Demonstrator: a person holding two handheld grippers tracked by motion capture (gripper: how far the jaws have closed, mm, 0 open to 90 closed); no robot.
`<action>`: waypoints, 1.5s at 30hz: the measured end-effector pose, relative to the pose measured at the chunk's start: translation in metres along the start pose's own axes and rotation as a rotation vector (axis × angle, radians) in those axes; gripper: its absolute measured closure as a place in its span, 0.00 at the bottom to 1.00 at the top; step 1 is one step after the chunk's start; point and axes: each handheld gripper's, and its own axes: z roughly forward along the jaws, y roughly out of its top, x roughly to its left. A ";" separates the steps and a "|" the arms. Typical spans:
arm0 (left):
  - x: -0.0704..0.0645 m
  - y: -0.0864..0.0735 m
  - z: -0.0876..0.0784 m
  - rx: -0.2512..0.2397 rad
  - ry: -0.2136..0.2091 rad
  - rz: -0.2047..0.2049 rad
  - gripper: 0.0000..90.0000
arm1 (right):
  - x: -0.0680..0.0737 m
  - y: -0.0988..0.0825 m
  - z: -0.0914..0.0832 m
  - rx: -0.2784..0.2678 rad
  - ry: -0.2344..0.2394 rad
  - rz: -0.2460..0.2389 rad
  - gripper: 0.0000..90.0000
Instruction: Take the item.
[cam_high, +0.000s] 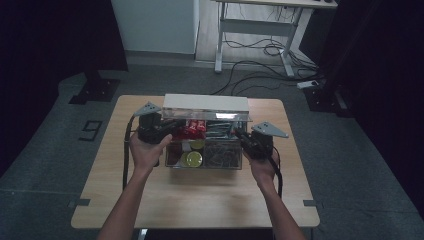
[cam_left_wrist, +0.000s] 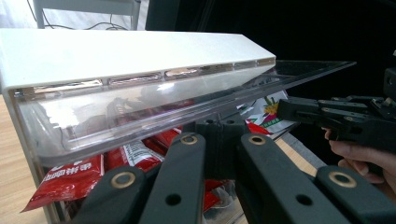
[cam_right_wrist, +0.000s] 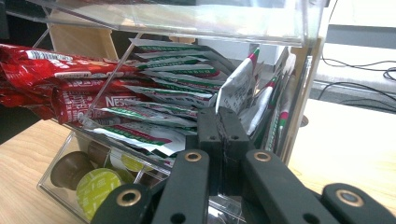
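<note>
**Both grippers at the open sachet box, jaws closed**

Clear acrylic organiser box (cam_high: 206, 145) sits mid-table on the light wooden table (cam_high: 200, 200), its white-edged transparent hinged lid (cam_high: 206, 106) raised at the far side.

Left gripper (cam_high: 172, 127): jaws closed together, tips at the box's left end just under the lid, over the red coffee stick sachets (cam_left_wrist: 70, 175). Whether anything is pinched between them cannot be told.

Right gripper (cam_high: 239, 134): jaws closed, tips against the green-and-white paper sachets (cam_right_wrist: 168, 93) in the right rear compartment. A sachet edge stands at the tips; an actual grip cannot be told.

Front compartments hold round coffee capsules (cam_right_wrist: 95, 184), green-lidded and brown.
</note>
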 end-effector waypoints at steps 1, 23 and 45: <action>0.000 0.000 0.000 -0.001 0.000 -0.002 1.00 | 0.001 0.000 0.000 0.000 -0.001 -0.003 0.99; 0.001 0.003 -0.002 -0.010 0.007 -0.006 1.00 | -0.002 -0.003 -0.023 -0.091 -0.007 0.021 0.99; 0.001 0.007 -0.001 -0.020 0.019 -0.005 1.00 | -0.012 -0.006 -0.052 -0.180 0.014 0.064 0.99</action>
